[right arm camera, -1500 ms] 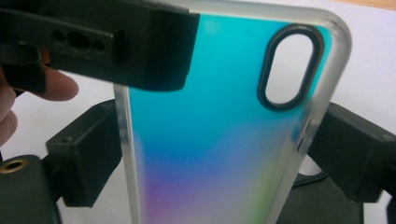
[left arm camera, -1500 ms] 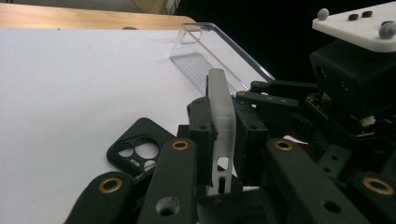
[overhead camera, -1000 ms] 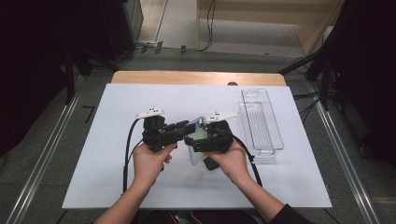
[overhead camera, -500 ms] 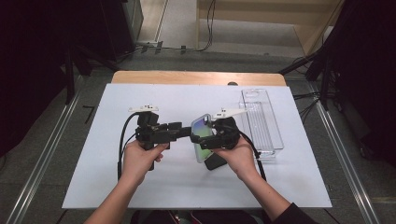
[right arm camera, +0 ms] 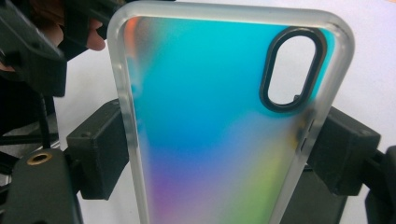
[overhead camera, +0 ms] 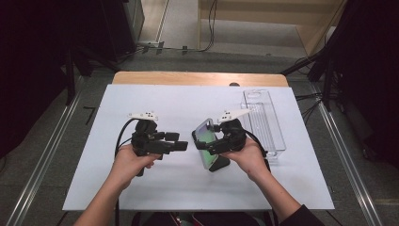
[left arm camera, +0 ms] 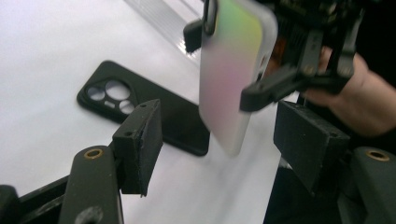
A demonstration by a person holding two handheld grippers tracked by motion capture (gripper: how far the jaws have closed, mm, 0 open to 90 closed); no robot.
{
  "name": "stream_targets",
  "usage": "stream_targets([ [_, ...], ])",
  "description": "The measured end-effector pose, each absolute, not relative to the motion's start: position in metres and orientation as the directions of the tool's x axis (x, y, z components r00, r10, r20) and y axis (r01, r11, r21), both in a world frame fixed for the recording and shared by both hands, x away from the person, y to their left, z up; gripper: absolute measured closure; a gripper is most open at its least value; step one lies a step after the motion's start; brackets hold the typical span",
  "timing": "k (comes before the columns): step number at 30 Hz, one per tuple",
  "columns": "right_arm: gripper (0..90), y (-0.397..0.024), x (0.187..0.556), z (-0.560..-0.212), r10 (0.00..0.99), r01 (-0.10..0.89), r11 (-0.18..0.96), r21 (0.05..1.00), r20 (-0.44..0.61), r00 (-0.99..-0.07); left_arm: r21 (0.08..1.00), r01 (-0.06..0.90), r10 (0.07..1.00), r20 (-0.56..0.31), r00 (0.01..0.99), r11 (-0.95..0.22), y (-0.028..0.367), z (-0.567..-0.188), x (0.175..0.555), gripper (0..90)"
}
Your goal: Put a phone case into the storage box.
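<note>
My right gripper (right arm camera: 219,154) is shut on an iridescent translucent phone case (right arm camera: 210,121), its pads pressing the case's two long edges. From above, the case (overhead camera: 203,141) stands upright in that gripper (overhead camera: 207,143) just above the white table. To its left, my left gripper (overhead camera: 181,142) points at the case with a gap between them. Its jaws have just been opening, and its pads (left arm camera: 140,144) now stand wide apart with nothing between them. A black phone case (left arm camera: 154,112) lies flat on the table under the iridescent case (left arm camera: 233,79).
A clear plastic tray (overhead camera: 263,122) lies lengthwise at the right of the white table top (overhead camera: 179,103). The black case (overhead camera: 219,163) sits just below my right hand. Dark stands and cables surround the table.
My left gripper has let go of the iridescent case, opened its jaws and drawn back to the left. The right gripper keeps its hold on the case.
</note>
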State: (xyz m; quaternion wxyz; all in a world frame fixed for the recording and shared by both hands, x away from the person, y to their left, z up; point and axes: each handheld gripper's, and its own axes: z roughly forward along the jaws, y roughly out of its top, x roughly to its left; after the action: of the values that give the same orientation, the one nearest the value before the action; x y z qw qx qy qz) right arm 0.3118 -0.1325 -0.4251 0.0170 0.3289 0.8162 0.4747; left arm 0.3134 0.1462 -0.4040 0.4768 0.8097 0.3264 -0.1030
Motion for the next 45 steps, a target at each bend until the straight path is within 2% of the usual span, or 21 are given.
stream_targets([
  [6,14.7,-0.139,0.313,-0.421,0.529,0.518,0.343,0.784,0.294,-0.796,0.715,0.577,0.406,-0.428,0.807,-0.394,0.151,-0.413,0.309,31.0],
  [15,14.7,-0.149,0.315,-0.414,0.495,0.498,0.387,0.776,0.281,-0.822,0.702,0.557,0.406,-0.397,0.823,-0.444,0.161,-0.429,0.304,30.4],
  [21,14.7,-0.155,0.316,-0.410,0.490,0.493,0.392,0.777,0.278,-0.826,0.718,0.506,0.399,-0.336,0.853,-0.477,0.170,-0.439,0.297,30.4],
  [27,14.7,-0.159,0.317,-0.407,0.490,0.501,0.389,0.773,0.287,-0.823,0.688,0.514,0.405,-0.334,0.851,-0.512,0.179,-0.450,0.292,30.4],
  [36,14.7,-0.166,0.318,-0.401,0.492,0.495,0.400,0.772,0.275,-0.826,0.686,0.536,0.439,-0.337,0.833,-0.492,0.198,-0.455,0.284,30.5],
  [45,14.7,-0.186,0.321,-0.387,0.534,0.506,0.361,0.783,0.272,-0.801,0.682,0.560,0.466,-0.347,0.814,-0.470,0.207,-0.456,0.278,30.5],
])
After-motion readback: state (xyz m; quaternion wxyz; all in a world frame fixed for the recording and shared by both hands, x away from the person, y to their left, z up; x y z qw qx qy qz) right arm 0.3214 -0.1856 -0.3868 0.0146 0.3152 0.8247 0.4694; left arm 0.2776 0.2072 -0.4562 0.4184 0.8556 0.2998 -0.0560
